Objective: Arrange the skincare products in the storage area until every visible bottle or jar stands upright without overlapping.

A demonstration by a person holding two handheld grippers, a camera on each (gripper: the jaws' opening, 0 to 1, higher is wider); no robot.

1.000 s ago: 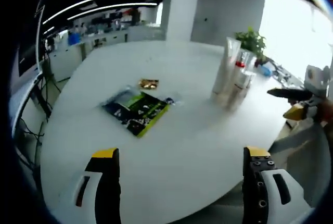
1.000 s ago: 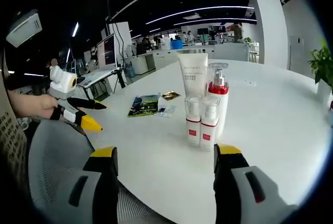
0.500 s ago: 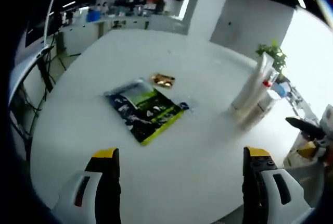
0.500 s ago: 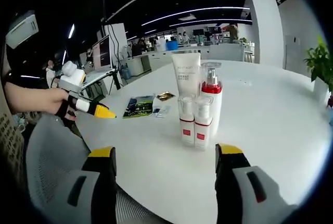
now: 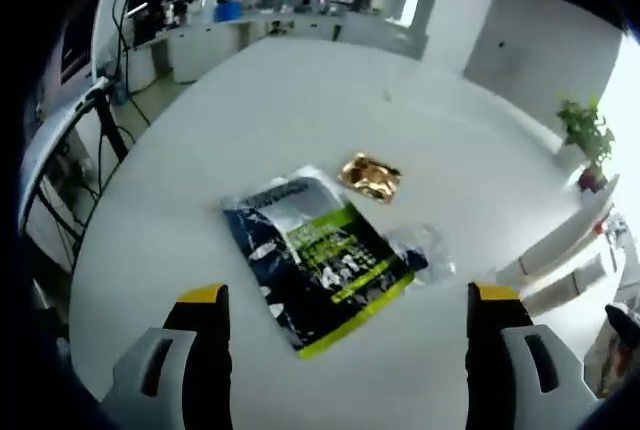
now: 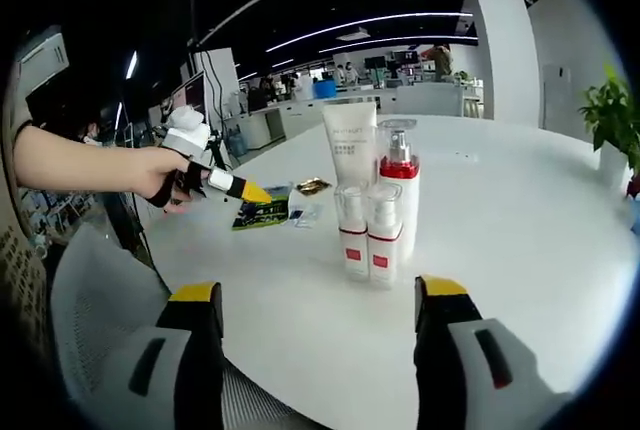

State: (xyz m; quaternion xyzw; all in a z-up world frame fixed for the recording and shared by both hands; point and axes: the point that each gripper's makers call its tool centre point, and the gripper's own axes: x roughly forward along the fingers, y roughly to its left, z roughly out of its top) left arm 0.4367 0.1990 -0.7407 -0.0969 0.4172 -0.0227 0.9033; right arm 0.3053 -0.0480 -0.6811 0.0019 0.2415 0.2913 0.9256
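On the white worktop (image 6: 520,250), a tube (image 6: 349,148), pump bottle (image 6: 398,198) and two small bottles (image 6: 366,235) are standing upright together, both claws spread and empty.

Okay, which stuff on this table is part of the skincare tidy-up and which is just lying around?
Part of the job:
white tube
red-collared pump bottle
two small bottles with red labels

Just lying about:
dark and green packet
gold foil sachet
clear wrapper
potted plant
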